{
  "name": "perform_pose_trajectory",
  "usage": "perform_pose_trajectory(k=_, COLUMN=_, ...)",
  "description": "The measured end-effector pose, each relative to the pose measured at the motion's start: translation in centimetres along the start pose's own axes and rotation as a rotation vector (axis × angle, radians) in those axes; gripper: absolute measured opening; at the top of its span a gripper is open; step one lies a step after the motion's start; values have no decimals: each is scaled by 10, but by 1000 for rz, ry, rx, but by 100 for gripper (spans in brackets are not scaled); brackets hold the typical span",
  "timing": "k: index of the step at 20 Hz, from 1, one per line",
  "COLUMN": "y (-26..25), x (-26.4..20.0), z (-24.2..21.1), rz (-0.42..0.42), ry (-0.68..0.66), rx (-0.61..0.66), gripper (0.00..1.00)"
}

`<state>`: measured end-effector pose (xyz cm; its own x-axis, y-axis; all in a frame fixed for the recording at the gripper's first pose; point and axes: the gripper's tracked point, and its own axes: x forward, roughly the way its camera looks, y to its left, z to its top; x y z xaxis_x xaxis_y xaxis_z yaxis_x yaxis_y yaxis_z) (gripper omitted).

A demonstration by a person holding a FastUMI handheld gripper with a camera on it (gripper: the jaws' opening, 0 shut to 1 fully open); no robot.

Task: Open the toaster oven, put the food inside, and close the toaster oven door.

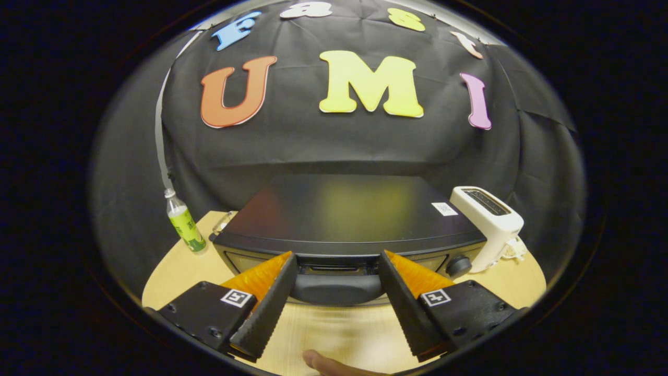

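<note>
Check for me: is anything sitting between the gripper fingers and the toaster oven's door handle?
Nothing visible does. The open gripper has its fingers spread either side of the door handle of the toaster oven, which lies just ahead. The bottle and white toaster stand off to the sides.

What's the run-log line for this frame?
phase: reaching for door | gripper: open, fingers either side of door handle, not pressing | toaster oven: door closed | food: none between fingers
</note>
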<state>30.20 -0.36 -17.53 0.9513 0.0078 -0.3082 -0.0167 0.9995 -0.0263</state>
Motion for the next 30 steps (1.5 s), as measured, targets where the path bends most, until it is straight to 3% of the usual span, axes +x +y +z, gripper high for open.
perform_pose_trajectory(k=11, y=0, x=-48, z=-49, rz=31, ry=151, rx=25, gripper=100)
perform_pose_trajectory(k=17, y=0, x=-73, z=-115, rz=18, ry=221, rx=-41, gripper=100)
perform_pose_trajectory(k=23, y=1, x=-72, z=-167, rz=49, ry=329, rx=75, gripper=100)
perform_pose_trajectory(k=27, y=3, x=-67, z=-170, rz=73, ry=327, rx=134, gripper=100)
perform_pose_trajectory(k=30, y=4, x=-77, z=-164, rz=75, ry=301, rx=108, gripper=100)
